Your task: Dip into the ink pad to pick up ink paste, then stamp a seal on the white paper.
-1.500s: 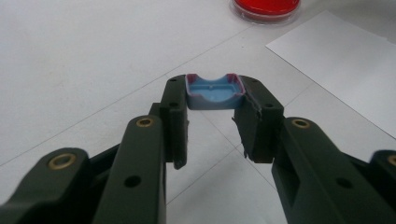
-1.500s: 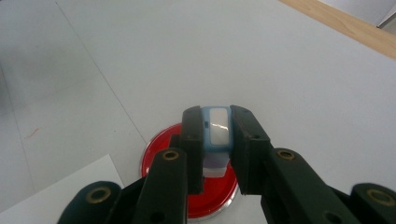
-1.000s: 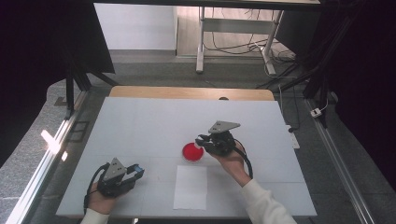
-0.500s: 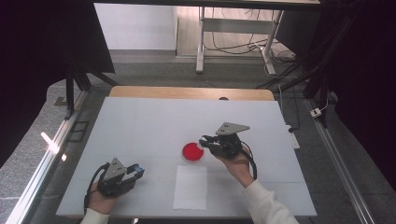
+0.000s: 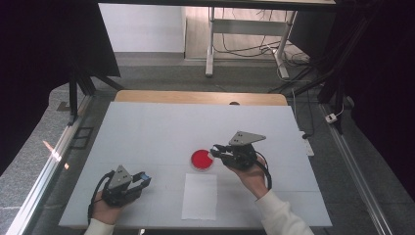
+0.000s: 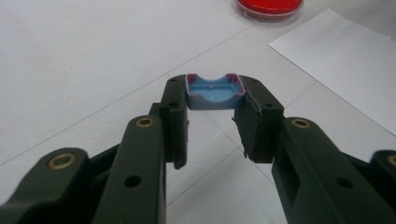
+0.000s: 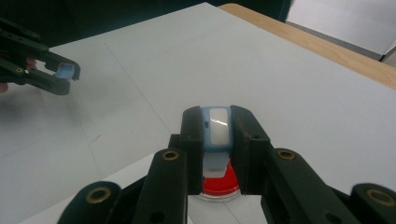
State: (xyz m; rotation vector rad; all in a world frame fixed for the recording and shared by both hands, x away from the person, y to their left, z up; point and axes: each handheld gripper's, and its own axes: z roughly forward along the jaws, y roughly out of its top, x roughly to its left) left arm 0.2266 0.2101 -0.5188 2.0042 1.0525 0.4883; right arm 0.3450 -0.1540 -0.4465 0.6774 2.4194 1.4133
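Holding a small blue stamp body between my right fingers, I have it clamped upright by its sides, its pale window facing the camera in the right gripper view. Just beneath it, on the white tabletop, sits a round red ink pad in a clear dish; in the high view my right gripper hovers at that dish's right edge. A white sheet of paper lies just in front of the pad, nearer to me. Well apart, at the near left of the tabletop, my left gripper rests low, its fingers clenched on a small blue cap with reddish edges, its hollow side facing up. A wooden strip borders the far edge.
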